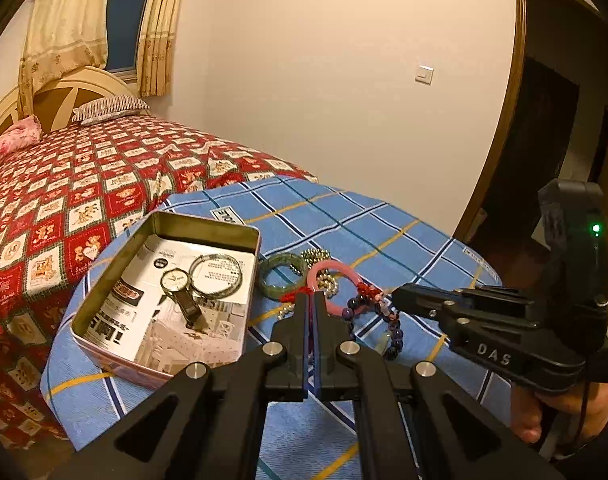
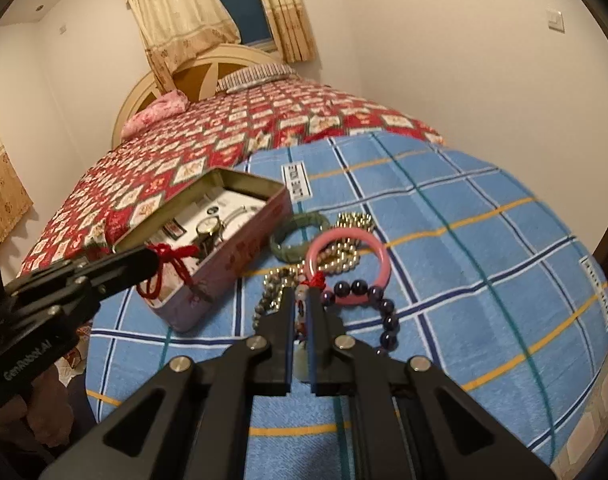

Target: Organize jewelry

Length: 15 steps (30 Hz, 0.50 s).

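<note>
Bench cloth [image 1: 344, 216]: blue plaid w/ yellow & dark lines, covers the bench in front of me; white label strip [image 2: 295, 181] near its far edge.
Bed [image 1: 116, 168]: right behind bench, red/white patchwork quilt.
Pillows: striped one [image 1: 110, 108] at the head, pink floral one [image 1: 12, 138] beside it.
Headboard [image 2: 208, 68]: cream, arched.
Curtains [image 1: 64, 28]: beige, floral trim, both sides of a dark window [image 1: 126, 28].
Wall switch [image 1: 424, 75]: white plate on plain wall.
Doorway [image 1: 552, 120]: dark, brown frame, on my right.
</note>
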Available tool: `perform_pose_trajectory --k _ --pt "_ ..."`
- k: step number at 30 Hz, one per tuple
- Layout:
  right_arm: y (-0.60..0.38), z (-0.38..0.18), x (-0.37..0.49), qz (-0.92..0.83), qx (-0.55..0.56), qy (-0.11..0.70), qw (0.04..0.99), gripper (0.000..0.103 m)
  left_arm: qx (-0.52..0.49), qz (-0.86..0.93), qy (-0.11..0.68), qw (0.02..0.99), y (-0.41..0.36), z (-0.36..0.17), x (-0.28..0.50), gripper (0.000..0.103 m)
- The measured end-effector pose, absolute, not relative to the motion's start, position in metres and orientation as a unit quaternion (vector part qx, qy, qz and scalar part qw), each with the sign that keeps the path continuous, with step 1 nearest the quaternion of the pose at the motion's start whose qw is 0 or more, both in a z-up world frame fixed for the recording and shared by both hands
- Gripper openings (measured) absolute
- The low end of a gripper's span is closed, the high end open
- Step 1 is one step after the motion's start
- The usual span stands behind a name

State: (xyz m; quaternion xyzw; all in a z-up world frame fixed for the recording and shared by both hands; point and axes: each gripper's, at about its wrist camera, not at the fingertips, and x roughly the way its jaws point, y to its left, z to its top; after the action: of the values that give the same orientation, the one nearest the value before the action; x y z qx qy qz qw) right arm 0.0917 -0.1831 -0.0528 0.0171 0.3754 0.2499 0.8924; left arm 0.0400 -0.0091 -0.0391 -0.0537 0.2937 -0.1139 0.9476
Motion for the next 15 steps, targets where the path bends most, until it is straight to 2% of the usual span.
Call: perform_pose_trajectory --k 15 --pt "-0.166 -0.018 0.095 0.259 -0.003 0.334 0.906 0.007 -0.068 -0.066 0.272 0.957 0.033 -0.019 0.043 0.000"
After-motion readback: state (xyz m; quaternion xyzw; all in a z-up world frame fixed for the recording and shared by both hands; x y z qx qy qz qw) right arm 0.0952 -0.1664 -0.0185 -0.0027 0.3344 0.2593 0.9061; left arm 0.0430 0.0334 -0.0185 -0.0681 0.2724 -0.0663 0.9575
